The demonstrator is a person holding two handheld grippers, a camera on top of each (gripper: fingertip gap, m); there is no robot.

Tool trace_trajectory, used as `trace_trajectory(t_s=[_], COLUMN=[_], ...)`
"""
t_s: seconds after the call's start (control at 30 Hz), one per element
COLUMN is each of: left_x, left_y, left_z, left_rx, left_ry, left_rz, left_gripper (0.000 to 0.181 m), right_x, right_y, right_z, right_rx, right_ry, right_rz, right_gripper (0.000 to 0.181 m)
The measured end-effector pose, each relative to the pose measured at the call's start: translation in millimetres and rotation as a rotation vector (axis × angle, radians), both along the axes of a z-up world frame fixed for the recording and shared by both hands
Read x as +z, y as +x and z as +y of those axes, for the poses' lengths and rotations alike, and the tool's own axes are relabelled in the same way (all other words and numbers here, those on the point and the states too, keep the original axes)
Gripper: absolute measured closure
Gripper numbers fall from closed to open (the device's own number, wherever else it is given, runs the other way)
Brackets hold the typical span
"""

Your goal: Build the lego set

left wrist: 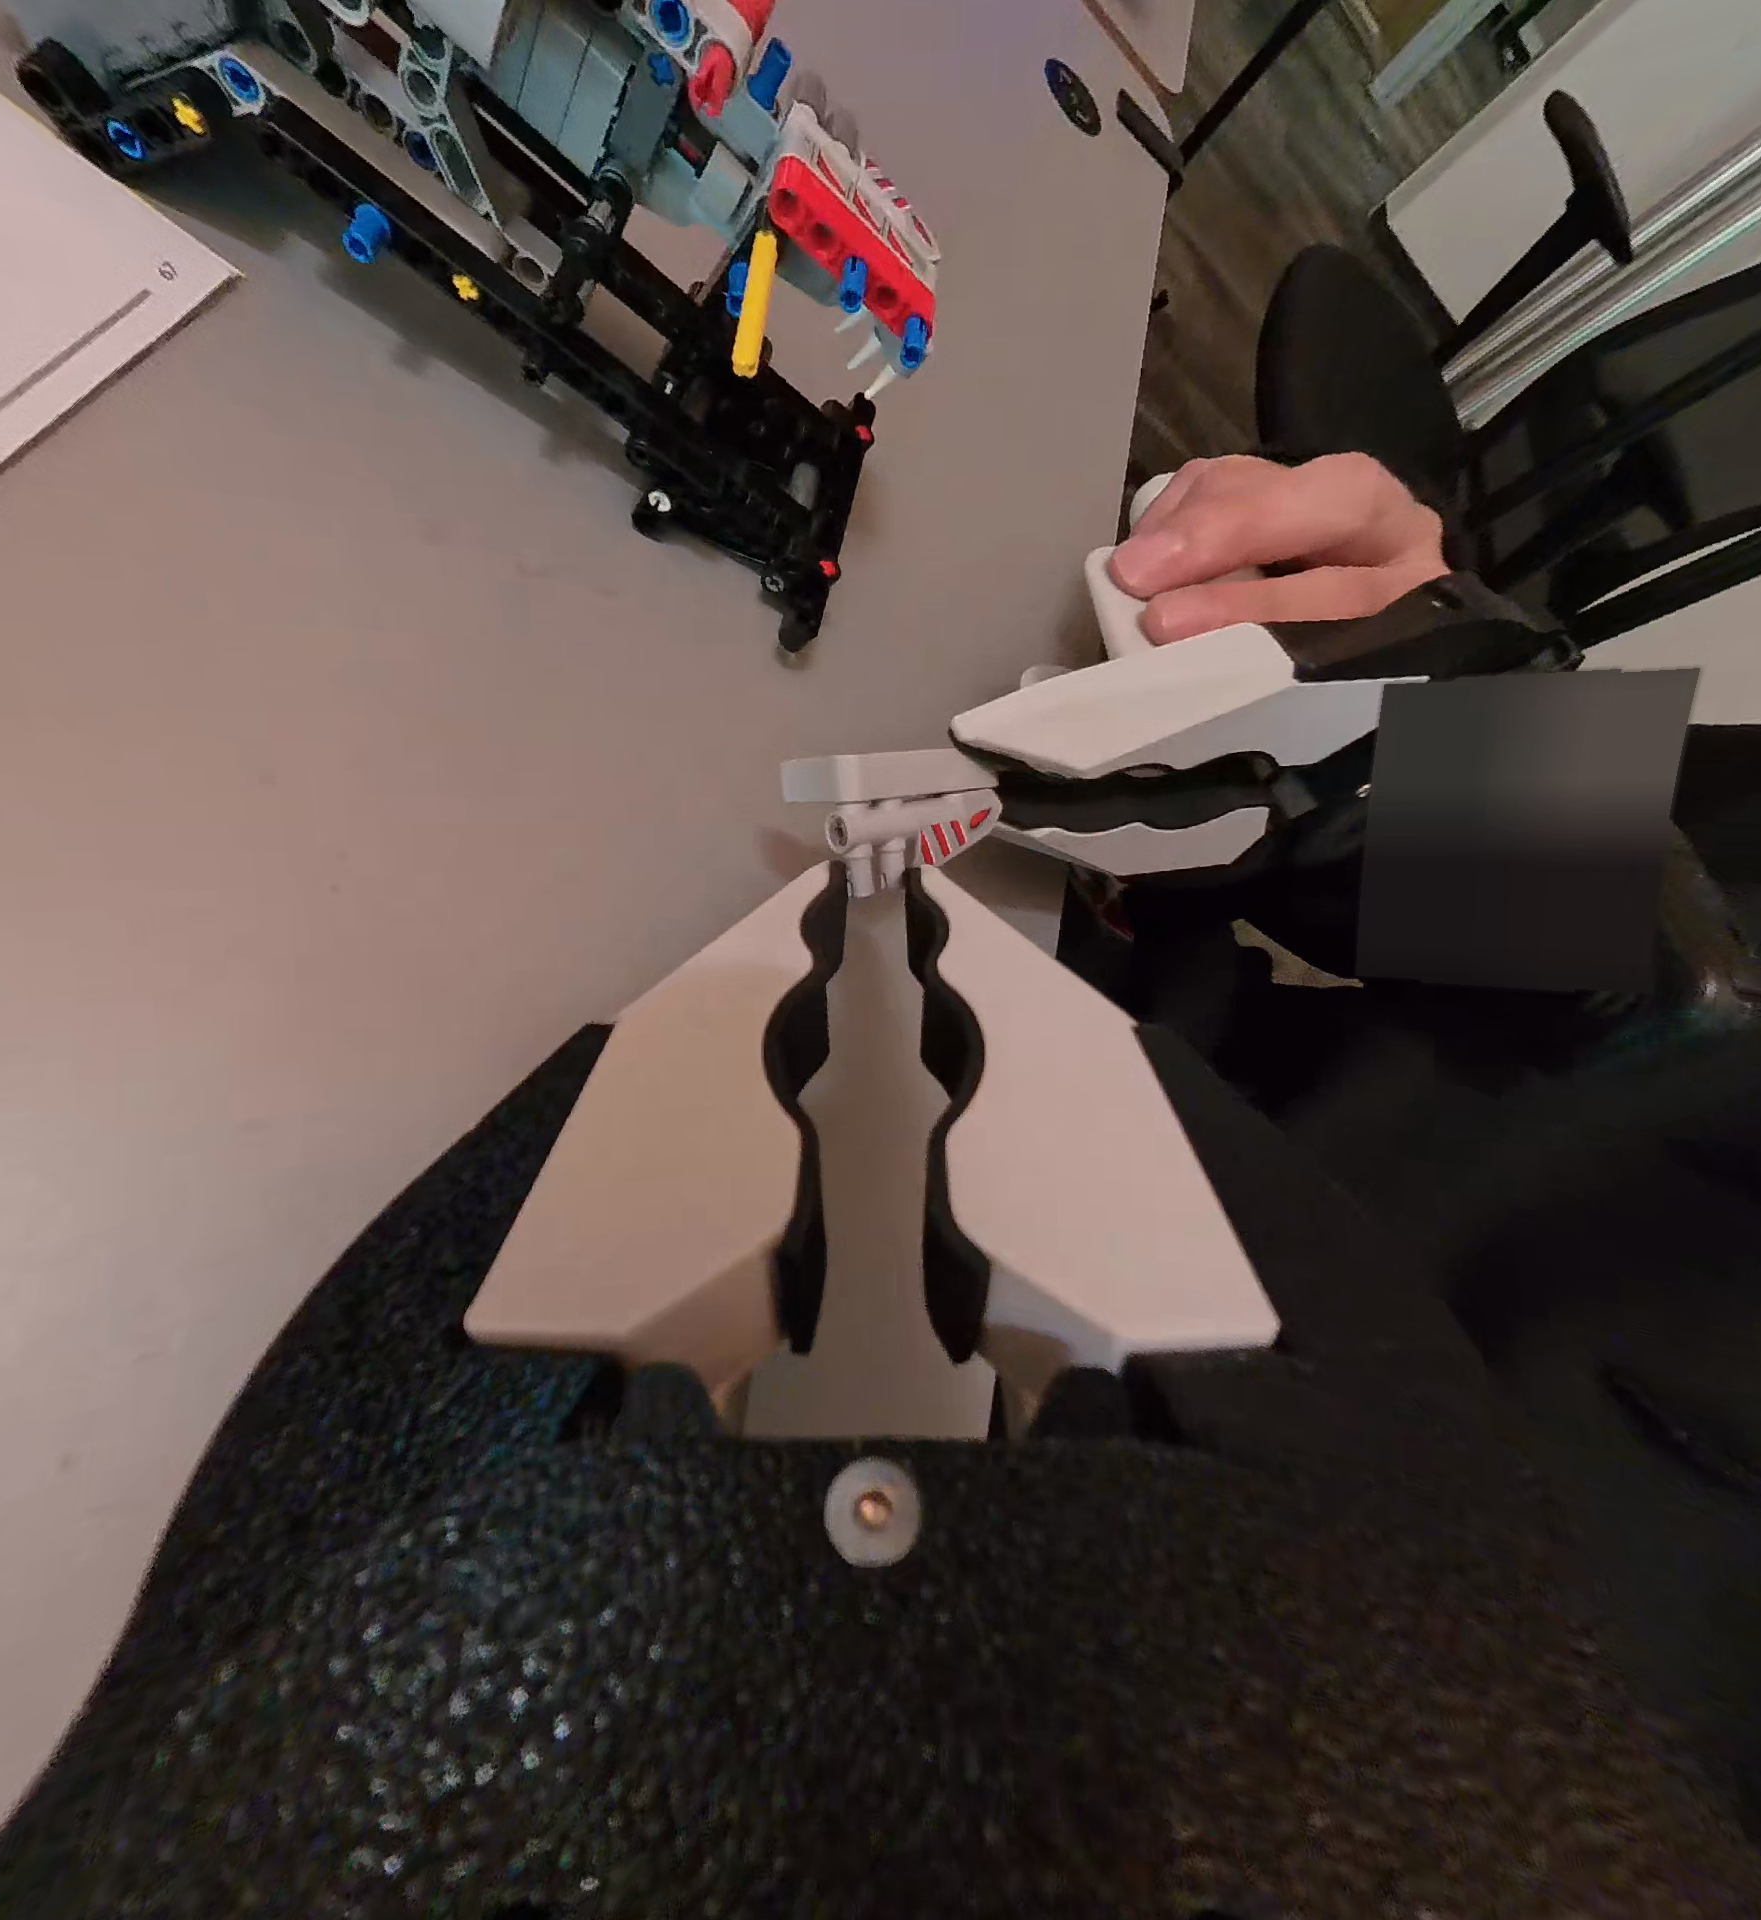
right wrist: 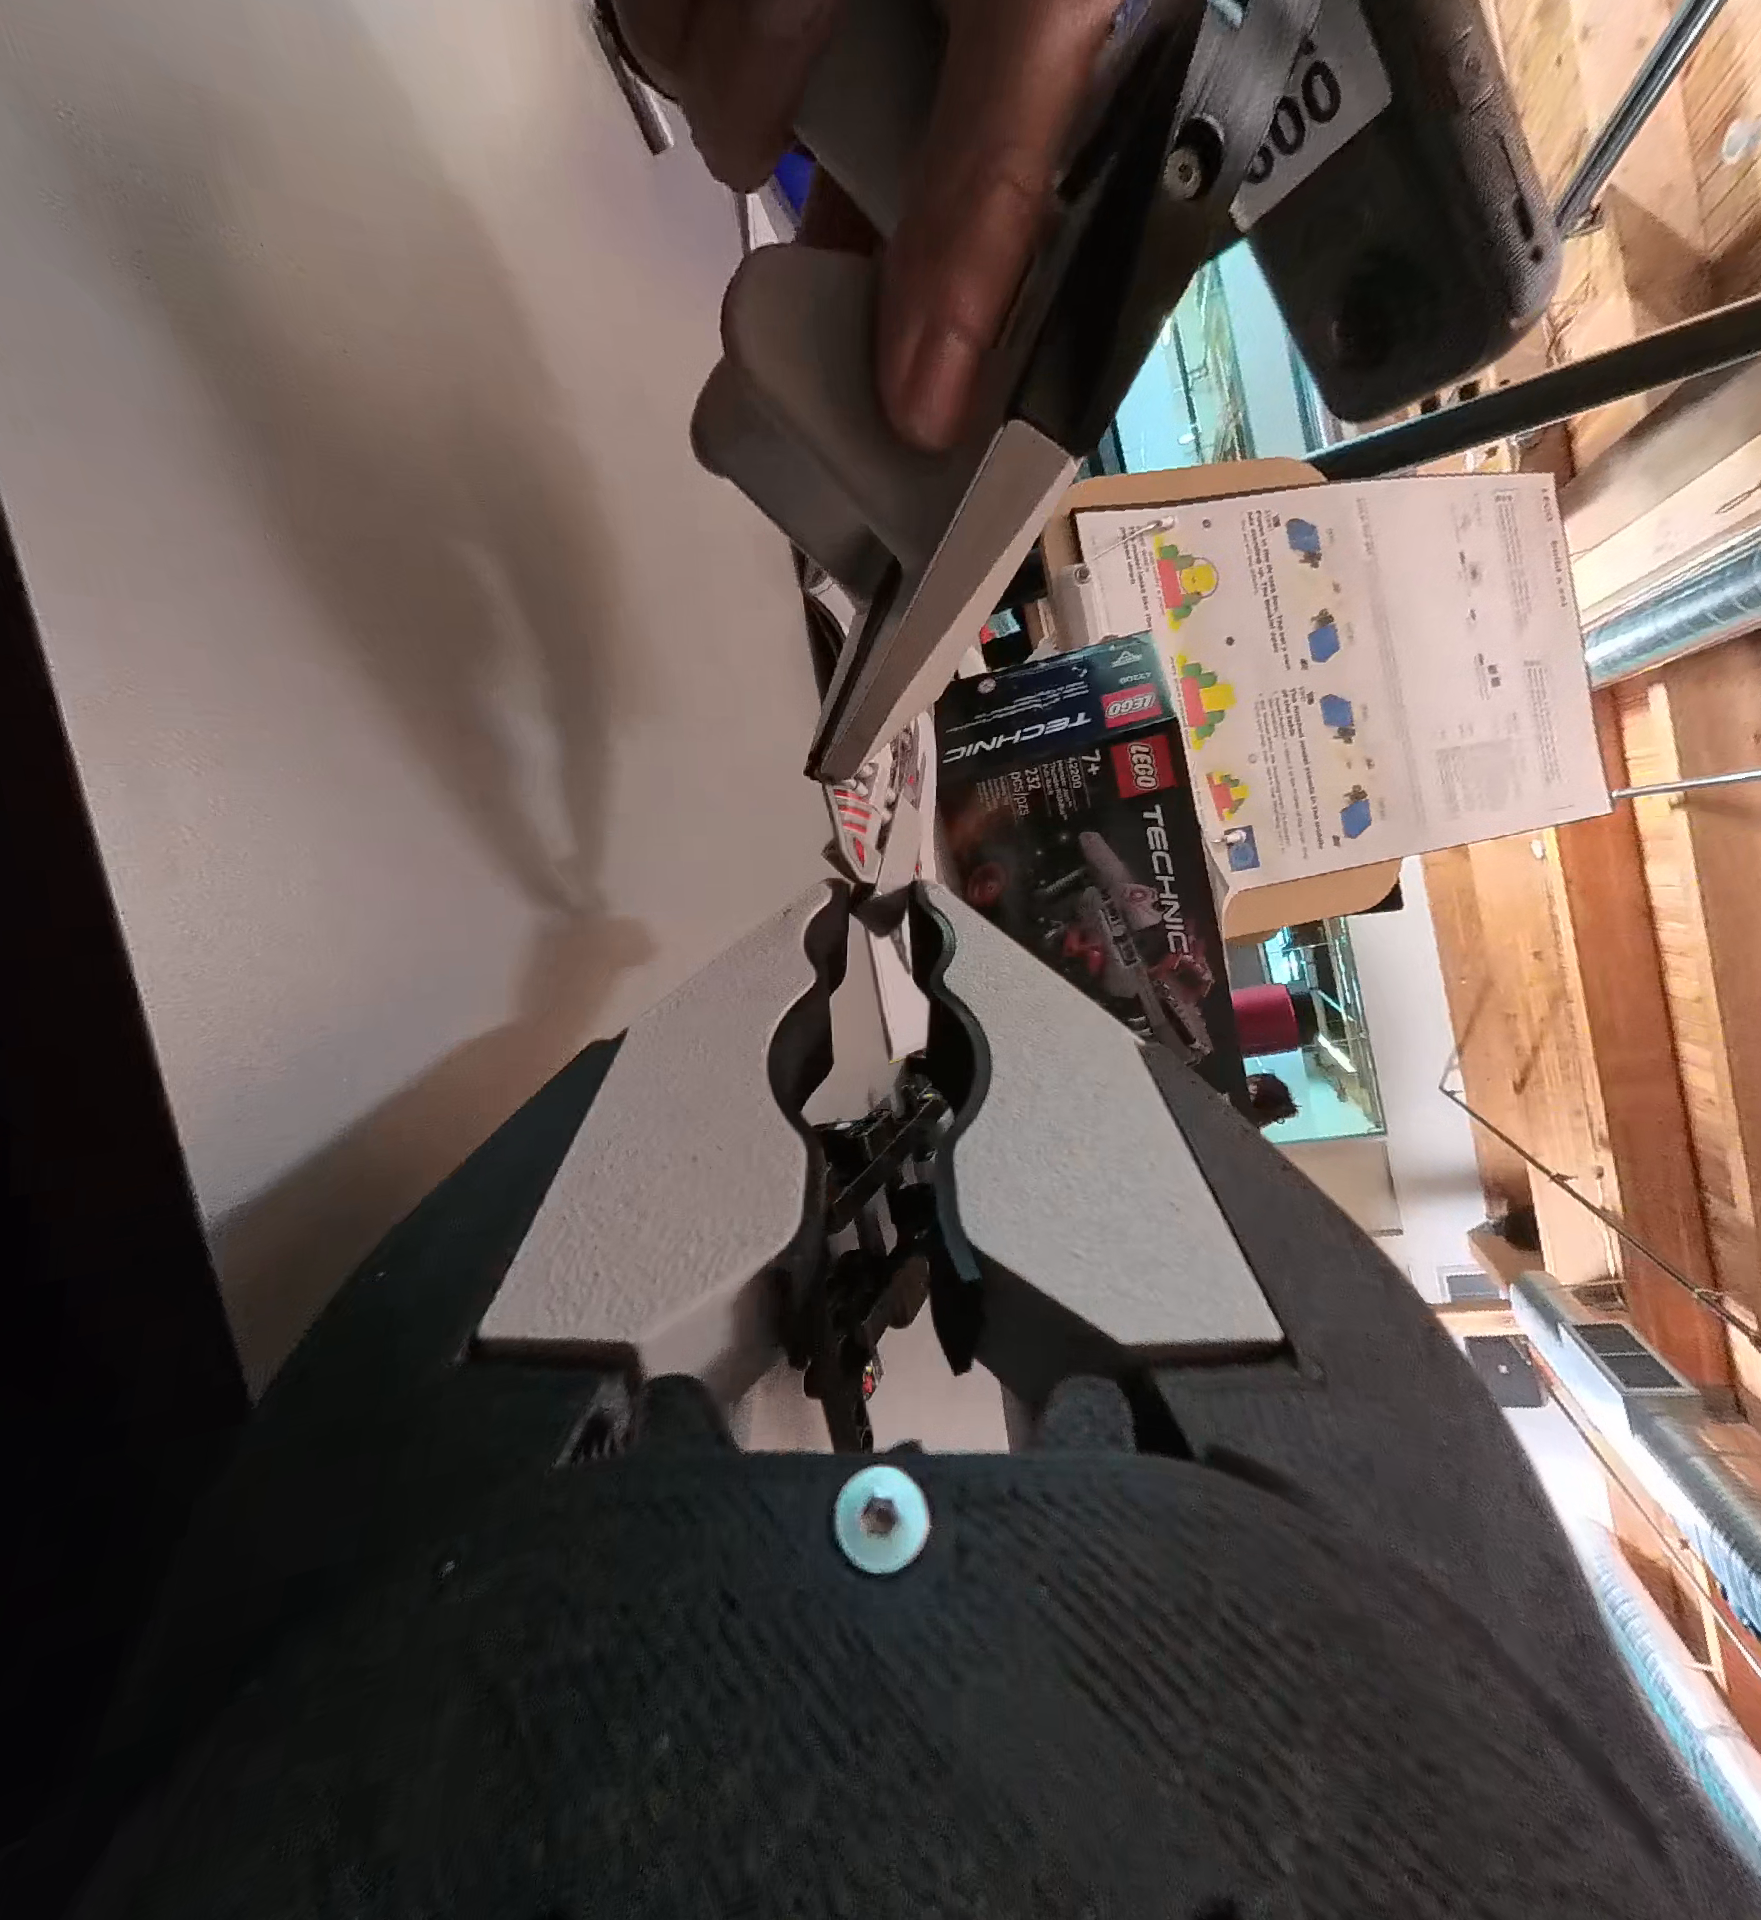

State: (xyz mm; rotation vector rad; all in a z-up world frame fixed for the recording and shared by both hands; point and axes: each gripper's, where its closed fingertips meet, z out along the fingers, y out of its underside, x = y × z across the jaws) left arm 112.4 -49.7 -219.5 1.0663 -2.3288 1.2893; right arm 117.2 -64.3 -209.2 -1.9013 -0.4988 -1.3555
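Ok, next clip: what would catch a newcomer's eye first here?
Centre of the left wrist view, both grippers pinch one small white piece with red stripes: the left gripper from below, the right gripper from the side. Behind, top left on the grey table, stands the half-built model.

Black office chair [left wrist: 1354, 353] beside grey table [left wrist: 336, 831]

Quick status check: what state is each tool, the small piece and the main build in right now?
Left tool: shut on the small white piece.
Right tool: shut on the small white piece, gripping its other end.
Small white piece: held between both tools, above the table.
Main build: partly assembled, resting on the table, untouched.
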Motion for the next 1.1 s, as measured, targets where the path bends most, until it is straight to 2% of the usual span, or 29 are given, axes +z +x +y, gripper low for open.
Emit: trace_trajectory(t_s=[0.07,0.13,0.27,0.33,0.43,0.53,0.6,0.67,0.73,0.8,0.9,1.03,1.1], left_x=[0.5,-0.3,6.7,3.4,-4.3,4.1,7.4,13.4,24.8,28.0,24.1,20.0,15.5], left_y=[2.4,8.3,17.3,14.0,12.0,13.8,15.2,17.3,14.5,7.0,4.4,7.3,10.3], left_z=[-0.6,0.1,2.6,5.2,7.1,5.5,5.1,4.9,1.2,-4.1,-4.3,-7.1,-7.8], left_rx=[-0.010,-0.014,-0.017,-0.025,0.065,0.199,0.236,0.257,0.226,0.119,-0.014,-0.084,-0.109], left_ry=[0.006,0.038,0.142,0.218,0.233,0.101,0.044,0.017,0.022,0.127,0.381,0.569,0.643], left_rz=[-0.048,-0.164,-0.592,-0.714,-0.667,-0.582,-0.554,-0.600,-0.744,-0.943,-1.220,-1.418,-1.464], left_gripper=[0.172,0.167,0.156,0.152,0.141,0.138,0.138,0.152,0.156,0.158,0.164,0.180,0.181], right_x=[-0.4,-1.5,-6.0,-1.6,2.6,0.9,1.6,-0.2,-2.1,-4.7,-1.9,1.9,0.6], right_y=[2.8,5.1,11.2,15.8,18.7,17.5,15.6,14.1,16.5,16.9,15.7,13.6,14.4], right_z=[-1.3,-1.4,-0.8,-2.0,-1.0,2.3,3.8,5.3,2.5,1.4,1.6,5.0,4.3], right_rx=[-0.023,-0.044,-0.108,-0.158,-0.188,-0.186,-0.183,-0.177,-0.201,-0.208,-0.197,-0.181,-0.195], right_ry=[0.012,0.031,0.079,0.135,0.189,0.189,0.201,0.201,0.202,0.208,0.266,0.295,0.279], right_rz=[0.008,0.032,0.124,0.144,0.152,0.137,0.140,0.169,0.197,0.262,0.372,0.418,0.410], right_gripper=[0.172,0.172,0.172,0.172,0.172,0.172,0.172,0.172,0.172,0.172,0.172,0.172,0.172])
